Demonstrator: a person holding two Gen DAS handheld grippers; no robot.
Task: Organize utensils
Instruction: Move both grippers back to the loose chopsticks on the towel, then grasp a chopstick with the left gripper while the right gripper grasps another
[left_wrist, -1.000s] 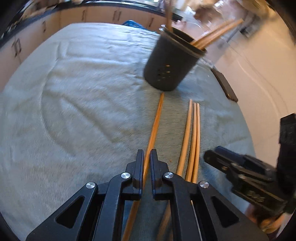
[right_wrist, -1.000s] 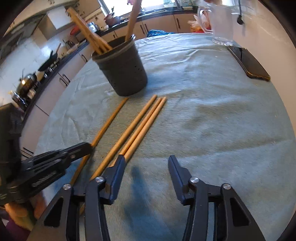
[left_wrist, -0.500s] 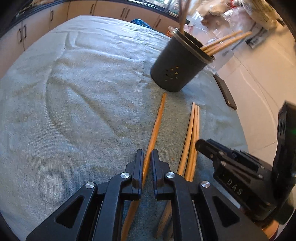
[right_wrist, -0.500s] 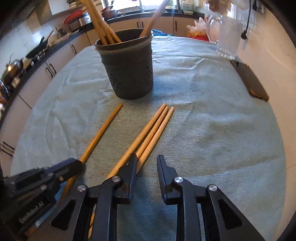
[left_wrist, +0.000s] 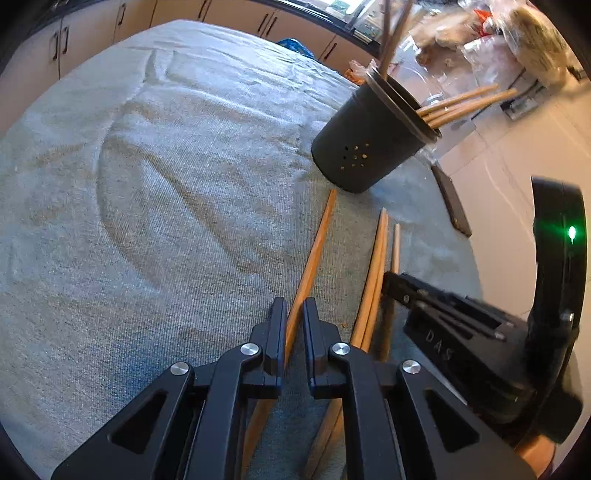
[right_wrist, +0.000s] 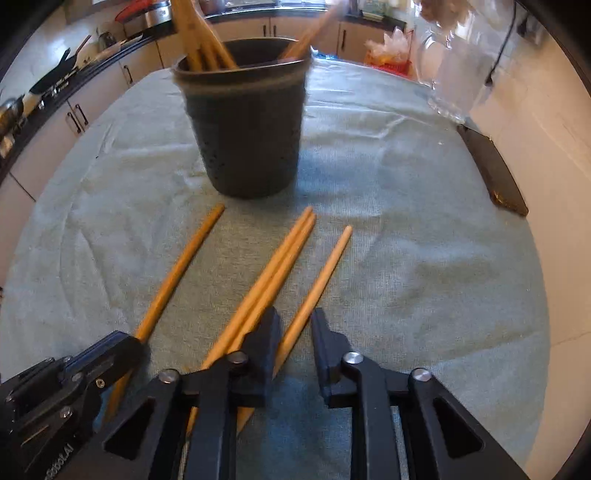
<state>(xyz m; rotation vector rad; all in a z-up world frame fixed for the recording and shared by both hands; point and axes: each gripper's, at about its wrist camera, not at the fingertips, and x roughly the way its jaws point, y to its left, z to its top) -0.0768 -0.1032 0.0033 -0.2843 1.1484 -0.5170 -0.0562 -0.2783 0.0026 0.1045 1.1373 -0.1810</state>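
My left gripper (left_wrist: 294, 325) pinches one chopstick (left_wrist: 314, 254) lying on the cloth (left_wrist: 147, 221), my right gripper (right_wrist: 294, 339) stands narrowly around another chopstick (right_wrist: 321, 273), so I should squeeze centrally before lifting toward the cup (right_wrist: 247, 136).

Light: bright daylight, far windows.
Blur: right view's holder (right_wrist: 245, 129) smeared.
Edges: fisheye bend, black corners.
Glare: pale wall washed out.

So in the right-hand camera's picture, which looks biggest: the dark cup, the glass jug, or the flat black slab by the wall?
1. Dark cup, clearly largest.
2. Glass jug and black slab: unsure, since the jug is cut off by the frame and lies farther away.
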